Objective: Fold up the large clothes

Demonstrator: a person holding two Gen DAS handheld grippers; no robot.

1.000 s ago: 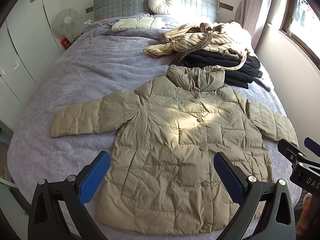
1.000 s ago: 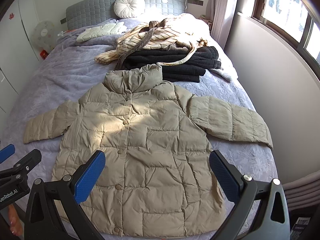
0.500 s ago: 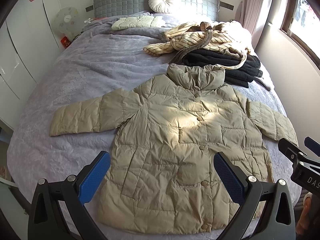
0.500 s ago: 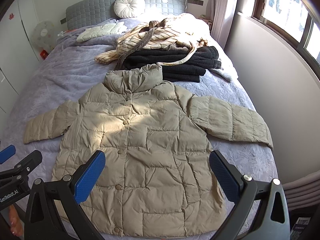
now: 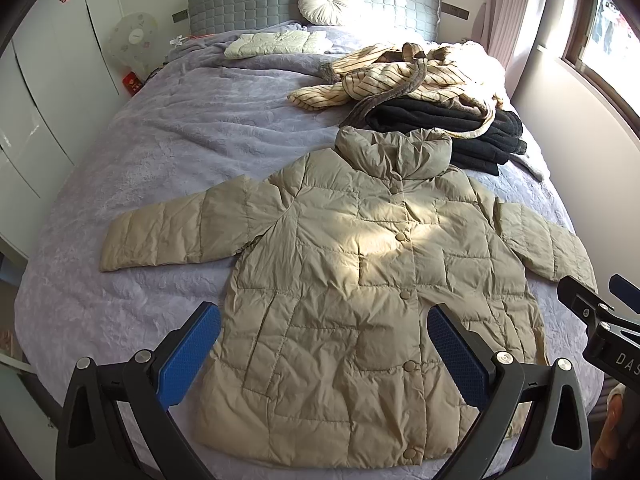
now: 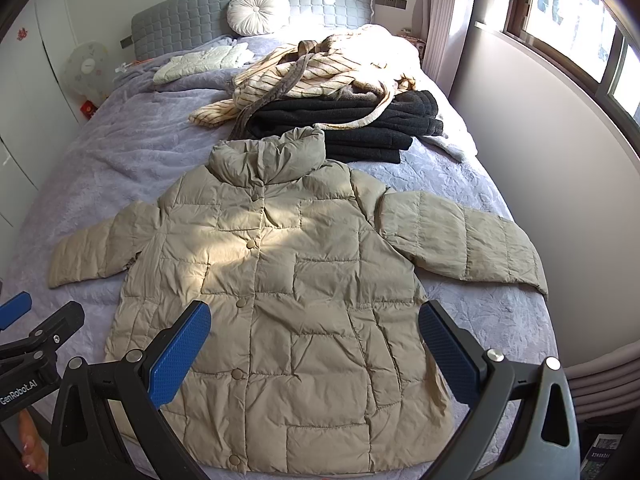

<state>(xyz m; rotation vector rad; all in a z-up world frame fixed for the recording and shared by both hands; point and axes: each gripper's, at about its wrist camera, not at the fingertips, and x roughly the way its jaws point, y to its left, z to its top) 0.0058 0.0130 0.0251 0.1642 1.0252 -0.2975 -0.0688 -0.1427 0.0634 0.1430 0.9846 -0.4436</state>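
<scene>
Nearest, left gripper [image 5: 324,344] and right gripper [image 6: 314,340] hover w/ blue pads spread wide, empty, above the hem at the foot edge of the bed [image 5: 132,132]. Puffer jacket [image 5: 360,292] lies flat, buttoned front up, sleeves out toward the bed's side edges; long axis runs foot to head, collar pointing at the headboard [image 5: 312,4]. Step in hand, by judgement: pre-fold, nothing grasped yet. Next move prob. calls for pinching a sleeve cuff and bringing it across the chest. Farther: striped garment [image 5: 400,80] on dark folded stack [image 5: 460,128], just beyond the collar.
</scene>
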